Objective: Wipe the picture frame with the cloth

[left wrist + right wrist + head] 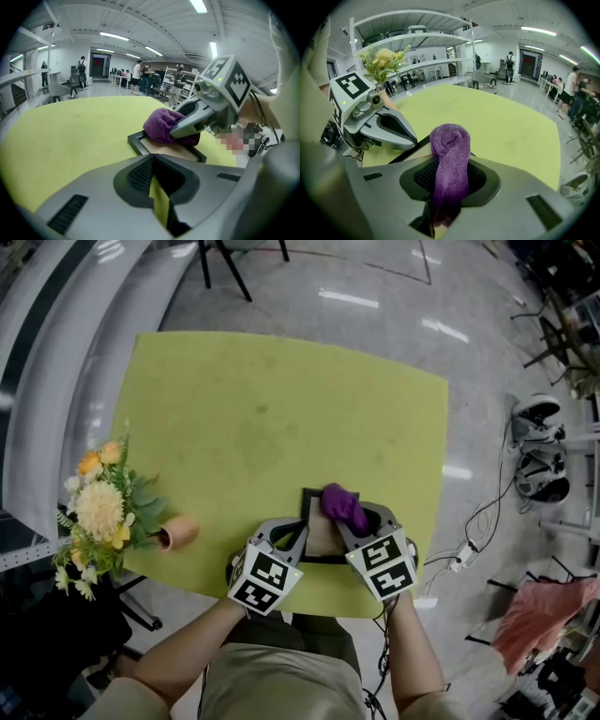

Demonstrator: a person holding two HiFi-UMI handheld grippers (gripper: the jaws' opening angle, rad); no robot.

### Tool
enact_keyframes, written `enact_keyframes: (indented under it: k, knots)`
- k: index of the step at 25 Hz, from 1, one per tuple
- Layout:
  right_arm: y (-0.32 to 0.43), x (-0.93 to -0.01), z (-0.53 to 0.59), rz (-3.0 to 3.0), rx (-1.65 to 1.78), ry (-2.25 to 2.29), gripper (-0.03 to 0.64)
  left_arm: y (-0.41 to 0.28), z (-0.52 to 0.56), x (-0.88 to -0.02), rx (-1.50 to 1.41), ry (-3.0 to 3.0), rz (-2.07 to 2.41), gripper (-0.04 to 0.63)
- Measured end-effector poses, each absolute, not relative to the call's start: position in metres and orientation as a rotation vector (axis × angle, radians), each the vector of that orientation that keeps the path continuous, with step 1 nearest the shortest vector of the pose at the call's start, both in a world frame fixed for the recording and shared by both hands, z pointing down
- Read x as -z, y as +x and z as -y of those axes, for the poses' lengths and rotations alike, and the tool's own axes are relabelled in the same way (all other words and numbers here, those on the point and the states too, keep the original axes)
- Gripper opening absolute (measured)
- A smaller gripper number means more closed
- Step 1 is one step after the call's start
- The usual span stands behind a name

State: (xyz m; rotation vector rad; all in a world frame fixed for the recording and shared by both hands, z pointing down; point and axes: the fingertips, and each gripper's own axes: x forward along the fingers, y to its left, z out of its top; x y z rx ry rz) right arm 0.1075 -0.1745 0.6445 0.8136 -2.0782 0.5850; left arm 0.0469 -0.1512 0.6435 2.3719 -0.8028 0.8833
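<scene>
**Inspection: frame wipe under way, extent of coverage unconfirmed**

Task status: I judge the wipe to be in hand, not finished. The picture frame [308,495] lies flat on the counter [281,399], close to its near edge and right of centre. The purple cloth [343,505] rests on the far part of the frame, over the panel and its far border. No dirt or streaking shows on the panel, so I cannot say which portion is already done. I would treat the near border and the rest of the panel as outstanding.

Right gripper [353,524]: its jaws are clamped on the cloth, which runs up between them and bunches in a roll beyond the tips. The roll presses onto the frame.

Left gripper [297,533]: its jaws are drawn together with only a thin slit between them, and nothing is held. Its tip sits at the frame's left border, apparently to steady it. I cannot confirm contact.

A vase of flowers [101,512] stands at the counter's left edge, well apart.
</scene>
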Motion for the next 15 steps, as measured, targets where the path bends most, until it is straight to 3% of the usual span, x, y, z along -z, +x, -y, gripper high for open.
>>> enact_keyframes:
  k: [8, 15]
  knots:
    - [0.128, -0.621, 0.172, 2.056, -0.566, 0.945, 0.103, 0.046, 0.151, -0.645, -0.848, 2.307, 0.755, 0.008]
    - [0.082, -0.598, 0.147, 2.189, -0.637, 0.842, 0.100, 0.037, 0.141, -0.641, -0.815, 2.313, 0.751, 0.008]
